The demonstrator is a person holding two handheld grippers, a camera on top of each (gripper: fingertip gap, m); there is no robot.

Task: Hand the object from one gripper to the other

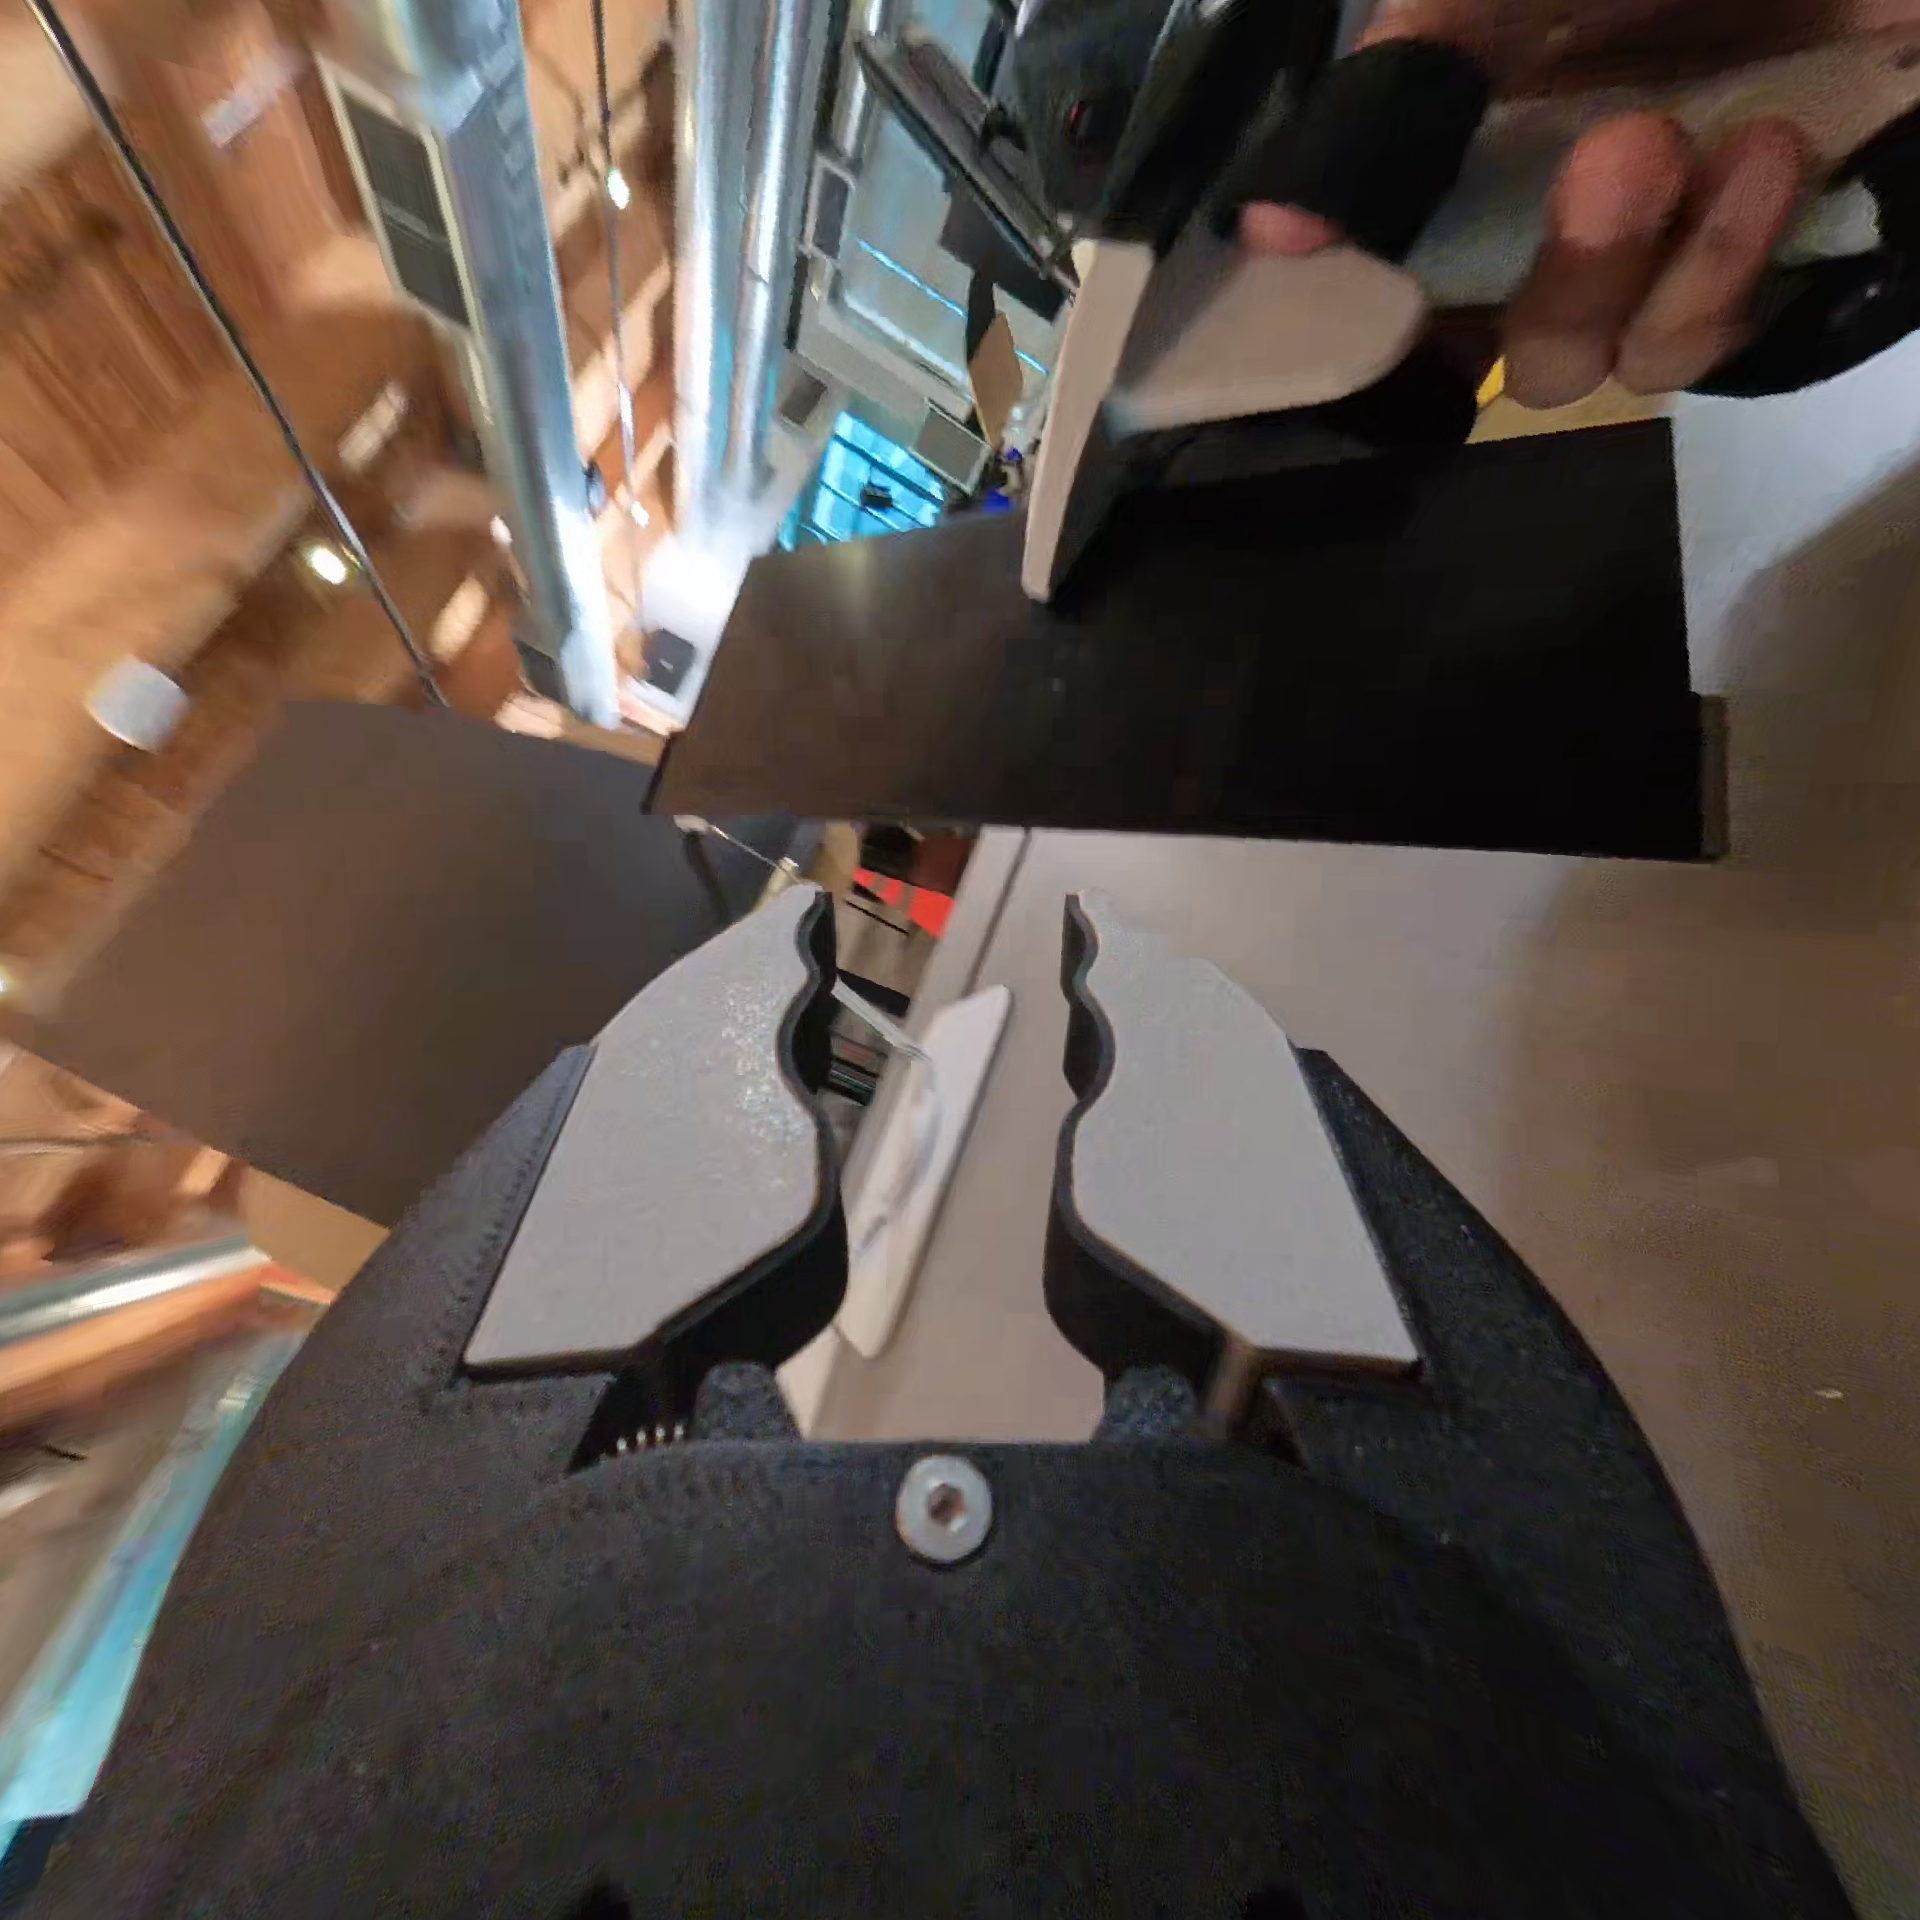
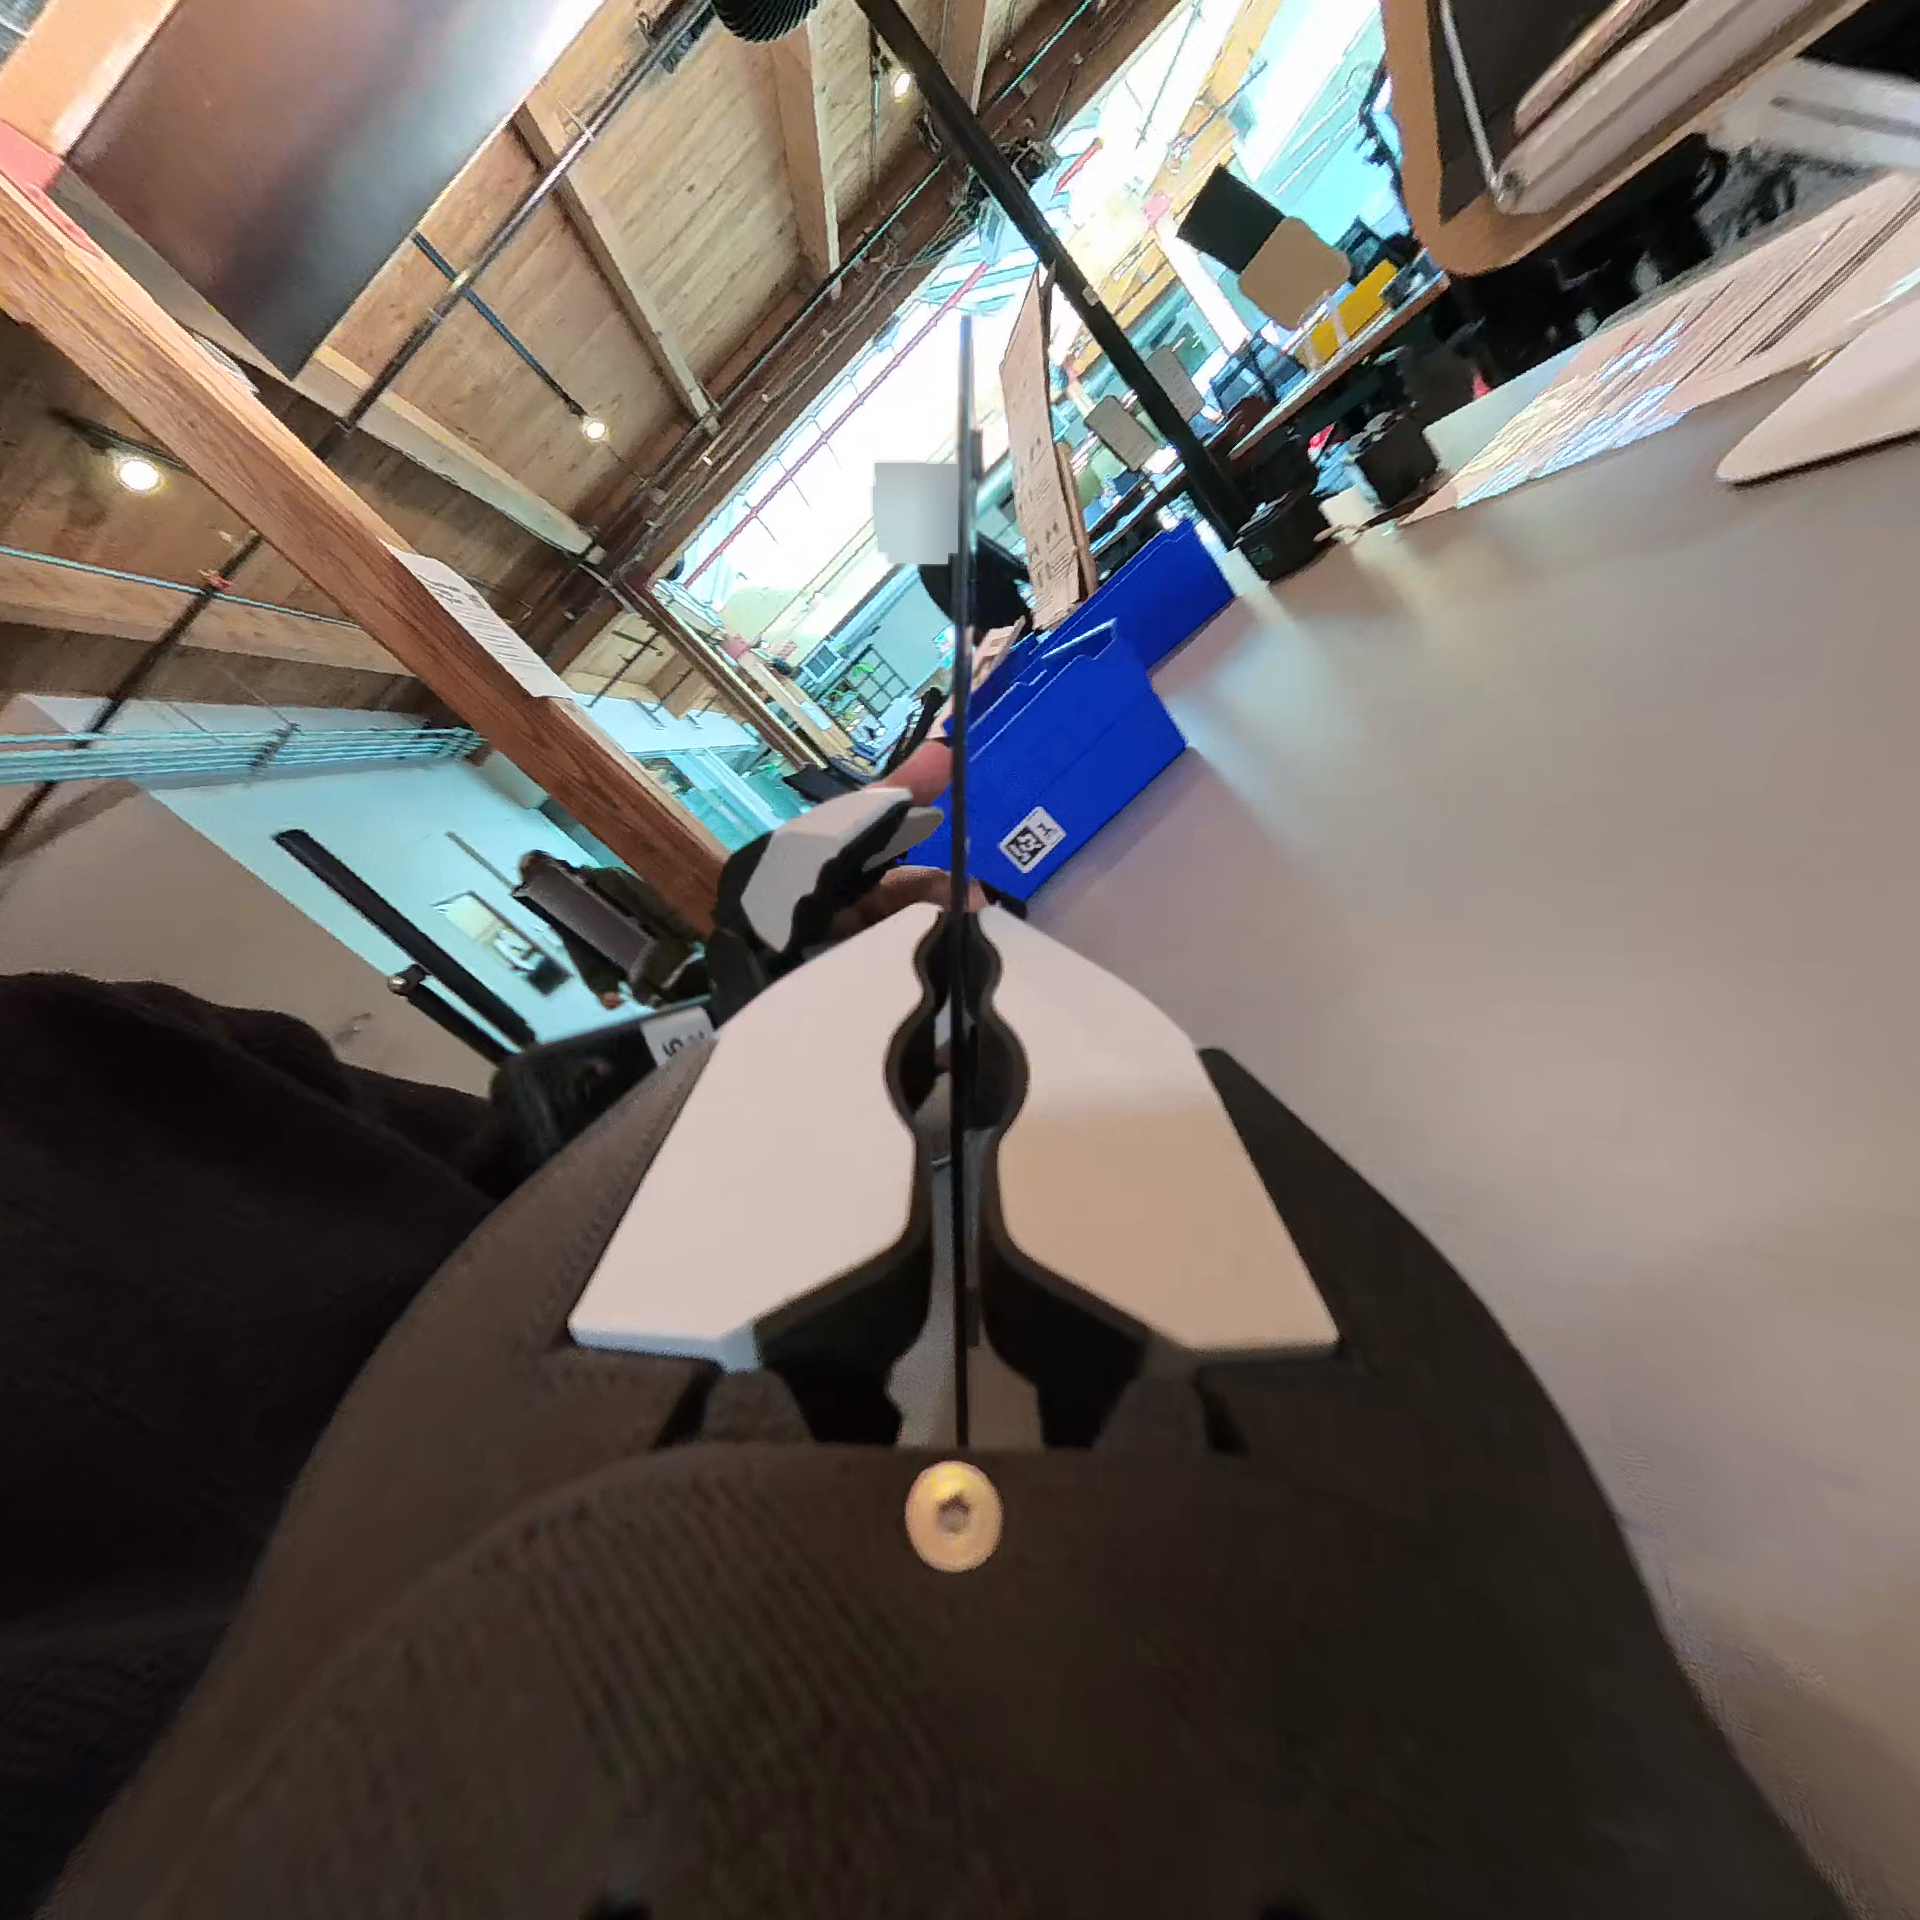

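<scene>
A thin flat black plate [image 1: 1247,675] hangs in the air in the left wrist view, just beyond my open left gripper [image 1: 945,914], whose fingers are apart and empty. My right gripper [image 1: 1049,582] comes in from the top right, held by a hand, and is shut on the plate's upper edge. In the right wrist view the plate [image 2: 964,623] shows edge-on as a thin dark line clamped between the closed fingers of my right gripper [image 2: 961,920]. The left gripper [image 2: 831,862] shows farther off, just left of the plate.
A pale tabletop [image 2: 1507,935] lies to the right. Blue bins [image 2: 1081,748] stand at its far side. A white flat object [image 1: 935,1164] lies on the table beyond my left fingers. A dark sleeve [image 2: 208,1247] fills the lower left of the right wrist view.
</scene>
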